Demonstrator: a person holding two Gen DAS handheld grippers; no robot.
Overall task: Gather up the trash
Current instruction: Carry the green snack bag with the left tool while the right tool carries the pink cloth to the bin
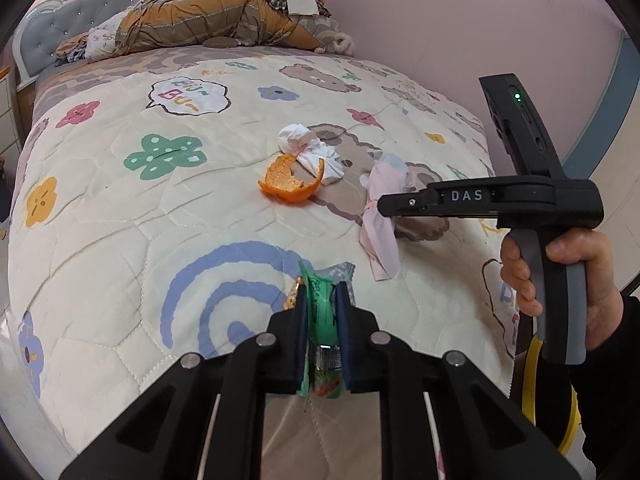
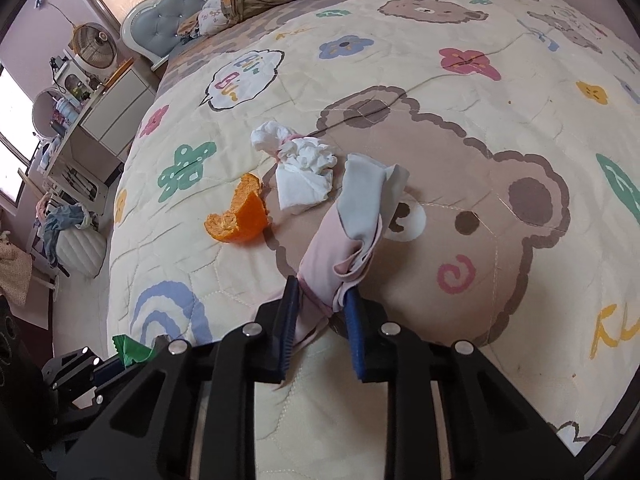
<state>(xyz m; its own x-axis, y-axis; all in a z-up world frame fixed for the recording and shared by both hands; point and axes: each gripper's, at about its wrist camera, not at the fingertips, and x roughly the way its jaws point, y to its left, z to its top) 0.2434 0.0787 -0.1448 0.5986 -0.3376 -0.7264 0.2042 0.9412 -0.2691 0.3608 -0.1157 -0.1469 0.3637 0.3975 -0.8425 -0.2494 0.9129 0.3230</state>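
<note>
While both claws are already clamped on litter, the step in hand looks like the lift-off from the quilted bedspread (image 2: 500,320). Going left to right in the left wrist view, the left gripper (image 1: 322,312) is clenched on a green snack wrapper (image 1: 320,304) low over the blue swirl print. Beyond it, toward the middle of the bed, an orange peel (image 1: 290,182) and a crumpled white tissue (image 1: 310,150) lie loose, touching each other. To the right, the right gripper (image 2: 322,300), held in a person's hand (image 1: 560,276), is closed on the narrow end of a pink and grey cloth scrap (image 2: 356,224), whose far end appears to trail on the bear print. No bin shows in either view, so the next move probably calls for carrying both catches off the bed to wherever the trash goes, then returning for the peel and tissue.
</note>
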